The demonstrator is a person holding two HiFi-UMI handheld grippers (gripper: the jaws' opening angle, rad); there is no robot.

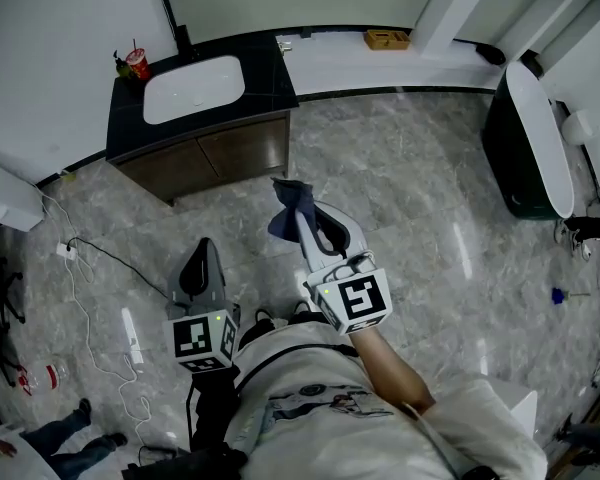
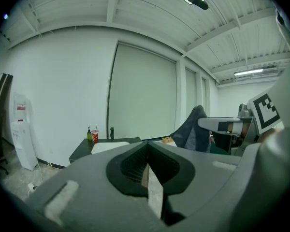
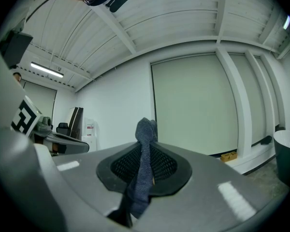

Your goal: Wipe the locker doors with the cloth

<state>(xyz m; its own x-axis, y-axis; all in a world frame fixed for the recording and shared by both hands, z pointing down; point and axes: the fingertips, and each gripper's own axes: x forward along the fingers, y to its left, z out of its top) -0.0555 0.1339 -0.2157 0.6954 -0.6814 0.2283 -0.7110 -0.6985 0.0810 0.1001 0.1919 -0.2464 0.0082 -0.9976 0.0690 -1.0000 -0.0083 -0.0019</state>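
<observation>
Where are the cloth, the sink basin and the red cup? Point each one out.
cloth (image 1: 288,213), head view, its bunched middle.
sink basin (image 1: 193,89), head view, the bare white bowl.
red cup (image 1: 137,64), head view, its body.

The cloth (image 3: 144,144) is a soft, napped dark-blue fabric, matt and slightly fuzzy. The right gripper (image 3: 146,151) and the left gripper (image 2: 147,149) have smooth, matt grey plastic shells, and black ribbed pads line their jaws. The floor (image 1: 410,198) is glossy grey marble-look stone that catches streaks of light. The desk (image 1: 270,73) has a polished black top and brown wood fronts. Its basin (image 1: 193,90) is smooth white.
</observation>
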